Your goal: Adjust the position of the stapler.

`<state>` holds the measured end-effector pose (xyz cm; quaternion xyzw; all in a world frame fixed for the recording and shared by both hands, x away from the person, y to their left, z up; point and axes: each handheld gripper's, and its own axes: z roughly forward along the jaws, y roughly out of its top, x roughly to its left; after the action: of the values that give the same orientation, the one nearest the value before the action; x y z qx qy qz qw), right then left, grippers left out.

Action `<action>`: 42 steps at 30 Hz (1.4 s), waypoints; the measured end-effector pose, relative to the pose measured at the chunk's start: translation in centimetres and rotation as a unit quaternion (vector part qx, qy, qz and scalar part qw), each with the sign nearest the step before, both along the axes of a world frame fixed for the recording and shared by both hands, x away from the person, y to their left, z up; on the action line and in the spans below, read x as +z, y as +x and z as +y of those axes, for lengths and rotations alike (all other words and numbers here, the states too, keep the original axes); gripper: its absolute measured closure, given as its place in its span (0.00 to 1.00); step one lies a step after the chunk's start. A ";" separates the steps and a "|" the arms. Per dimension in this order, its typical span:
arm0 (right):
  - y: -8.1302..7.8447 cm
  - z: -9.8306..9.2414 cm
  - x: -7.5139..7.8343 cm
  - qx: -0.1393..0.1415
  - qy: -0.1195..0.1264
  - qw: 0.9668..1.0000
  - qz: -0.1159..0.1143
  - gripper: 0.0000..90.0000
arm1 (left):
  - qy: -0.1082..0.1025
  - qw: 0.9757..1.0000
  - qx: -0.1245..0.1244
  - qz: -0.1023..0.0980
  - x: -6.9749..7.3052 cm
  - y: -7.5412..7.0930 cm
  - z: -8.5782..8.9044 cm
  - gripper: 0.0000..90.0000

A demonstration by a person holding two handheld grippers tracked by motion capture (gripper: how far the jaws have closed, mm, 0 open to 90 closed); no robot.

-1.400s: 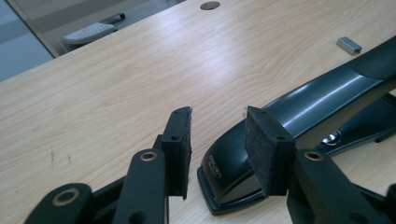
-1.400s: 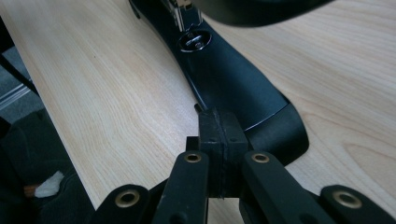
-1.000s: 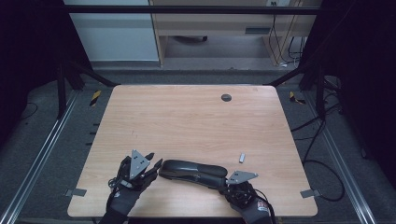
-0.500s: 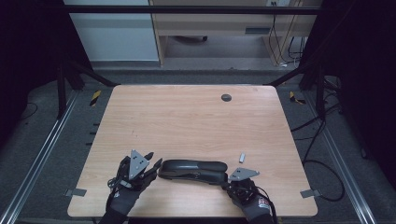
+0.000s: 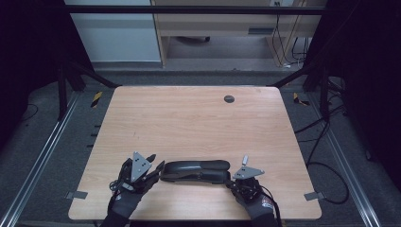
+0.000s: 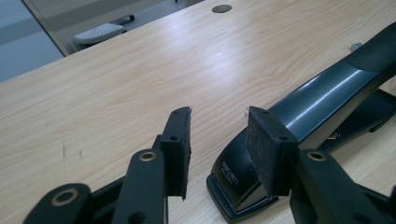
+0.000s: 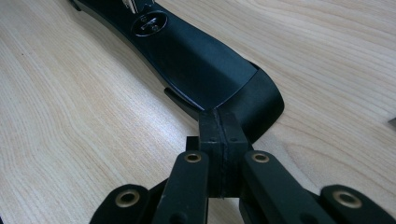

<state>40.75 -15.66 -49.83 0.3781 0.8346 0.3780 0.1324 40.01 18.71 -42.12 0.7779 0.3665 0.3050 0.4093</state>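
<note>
I see stapler lying crosswise between grippers; left gripper spread, beside its nose; right gripper pressed together, probably touching its rear.

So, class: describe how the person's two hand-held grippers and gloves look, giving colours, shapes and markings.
Each black two-jaw gripper, left and right, carries a grey three-cornered plate on top. The jaws are black linkages with brass-coloured rivets and flat, dark, felt-like square pads. The person wears dark gloves; the right glove bears a small red-and-white marking. Thin black cables trail beside the left glove.

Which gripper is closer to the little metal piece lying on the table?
Right. The right gripper sits just below the metal piece, at the stapler's right end; the left gripper is at its far left end.
</note>
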 end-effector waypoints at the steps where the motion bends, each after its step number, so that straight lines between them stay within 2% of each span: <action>1: 0.0 -0.1 0.1 -0.001 -0.001 1.000 -0.003 1.00 | 0.000 1.000 -0.001 0.000 0.0 0.0 0.0 0.65; 5: -0.1 -0.6 0.6 -0.006 0.014 1.000 -0.013 1.00 | 0.003 1.000 -0.004 -0.002 0.2 -0.1 -0.1 0.63; 6: -0.2 -1.2 0.9 -0.012 0.024 0.999 -0.020 1.00 | 0.003 1.000 -0.008 -0.004 0.4 -0.2 -0.2 0.62; 11: -0.1 -2.6 1.5 -0.032 0.039 0.998 -0.038 0.96 | 0.002 1.000 -0.016 -0.008 0.8 -0.2 -0.6 0.59; 13: -0.1 -3.0 1.6 -0.040 0.040 0.998 -0.040 0.92 | 0.004 1.000 -0.022 -0.011 0.9 -0.3 -0.8 0.57; 14: 0.1 -3.5 1.7 -0.049 0.038 0.997 -0.050 0.88 | 0.004 1.000 -0.025 -0.011 1.0 -0.3 -0.9 0.56; 15: 0.1 -3.5 1.7 -0.049 0.038 0.997 -0.050 0.88 | 0.004 1.000 -0.027 -0.012 1.0 -0.3 -1.1 0.56; 16: 0.4 -4.0 1.8 -0.064 0.039 0.996 -0.055 0.83 | 0.007 0.999 -0.030 -0.011 1.1 -0.3 -1.2 0.55; 18: 0.5 -4.3 1.9 -0.069 0.042 0.995 -0.056 0.80 | 0.005 0.999 -0.034 -0.013 1.2 -0.2 -1.7 0.54; 20: 0.7 -5.2 2.1 -0.092 0.044 0.992 -0.069 0.73 | 0.008 0.999 -0.038 -0.013 1.3 -0.1 -2.0 0.52; 21: 0.7 -5.2 2.1 -0.092 0.044 0.992 -0.069 0.73 | 0.008 0.999 -0.039 -0.014 1.4 0.0 -2.3 0.52; 22: 0.8 -5.8 2.3 -0.106 0.043 0.991 -0.072 0.71 | 0.009 0.999 -0.043 -0.014 1.6 0.0 -2.7 0.50; 26: 0.8 -6.6 2.6 -0.122 0.047 0.989 -0.074 0.67 | 0.007 0.999 -0.051 -0.017 2.1 0.1 -3.5 0.47; 32: 0.9 -7.3 2.6 -0.131 0.042 0.987 -0.078 0.64 | 0.011 0.997 -0.070 -0.019 2.5 0.1 -5.1 0.44; 38: 0.6 -8.1 2.8 -0.143 0.040 0.984 -0.097 0.62 | 0.024 0.995 -0.089 -0.021 2.4 0.0 -6.6 0.41; 42: 0.6 -8.3 2.7 -0.144 0.040 0.984 -0.097 0.62 | 0.038 0.994 -0.100 -0.021 2.3 -0.1 -7.4 0.41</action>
<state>41.35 -23.94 -47.09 0.4605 0.7392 0.4227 0.2508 39.91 11.26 -39.82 0.8188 0.2664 0.2929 0.4157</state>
